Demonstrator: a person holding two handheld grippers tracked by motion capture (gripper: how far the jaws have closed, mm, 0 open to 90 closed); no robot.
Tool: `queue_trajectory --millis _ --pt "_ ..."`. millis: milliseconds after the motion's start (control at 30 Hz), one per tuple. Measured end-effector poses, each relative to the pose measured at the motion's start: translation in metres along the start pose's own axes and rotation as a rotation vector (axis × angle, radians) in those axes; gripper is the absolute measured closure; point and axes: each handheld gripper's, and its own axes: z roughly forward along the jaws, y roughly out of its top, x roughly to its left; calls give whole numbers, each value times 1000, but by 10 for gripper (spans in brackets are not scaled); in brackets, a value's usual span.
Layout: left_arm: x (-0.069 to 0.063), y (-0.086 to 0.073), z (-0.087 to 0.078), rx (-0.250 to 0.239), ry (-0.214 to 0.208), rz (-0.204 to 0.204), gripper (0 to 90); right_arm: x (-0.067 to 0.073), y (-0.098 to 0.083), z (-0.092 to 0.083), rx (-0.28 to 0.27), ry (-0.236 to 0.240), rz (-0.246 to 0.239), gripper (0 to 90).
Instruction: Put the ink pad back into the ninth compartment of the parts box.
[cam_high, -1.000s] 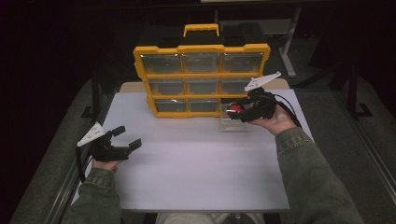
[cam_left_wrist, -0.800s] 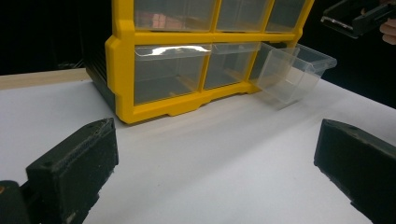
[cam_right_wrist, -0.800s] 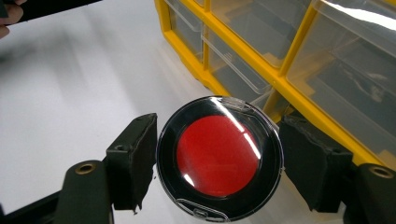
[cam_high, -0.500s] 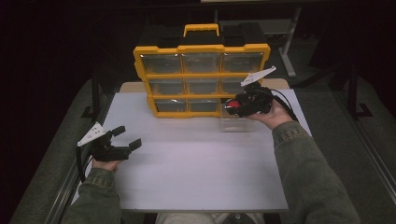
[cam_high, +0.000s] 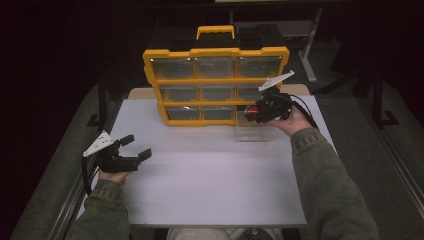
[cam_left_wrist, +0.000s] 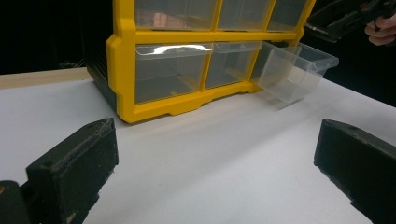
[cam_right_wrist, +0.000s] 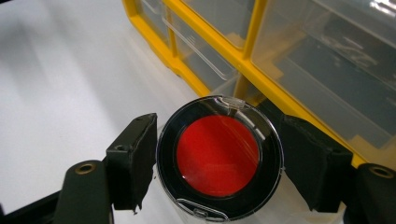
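A yellow organiser (cam_high: 216, 80) with clear drawers stands upright at the back of the white table (cam_high: 210, 185). Its bottom-right clear drawer (cam_high: 255, 131) is pulled out and tilts down toward the table; the left gripper view has it as drawer (cam_left_wrist: 299, 70). My right gripper (cam_high: 254, 113) hovers just above that drawer, shut on a round black-rimmed case with a red centre (cam_right_wrist: 218, 156), which its pads (cam_right_wrist: 135, 158) clamp from both sides. My left gripper (cam_high: 136, 146) rests near the table's left edge, jaws wide open with nothing between them, facing the organiser (cam_left_wrist: 122, 60).
A black box sits behind the organiser under its yellow handle (cam_high: 215, 31). Metal table rails (cam_high: 65, 210) run along the left side. White tabletop (cam_left_wrist: 224, 154) stretches between my left gripper and the organiser.
My right gripper, with the red round case, has shifted slightly up and toward the organiser. The left gripper has stayed where it was.
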Motion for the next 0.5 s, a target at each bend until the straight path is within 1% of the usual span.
queue_trajectory --millis 100,333,433,500 --pt "0 0 0 1 0 0 0 -2 -1 4 13 -9 -1 287" --pt "-1 0 1 0 -6 6 0 -2 -1 14 59 -18 2 286" --pt "-1 0 1 0 -7 5 0 -3 -2 18 73 -26 5 285" --pt "-1 0 1 0 -7 5 0 -3 -2 20 86 -41 3 282"
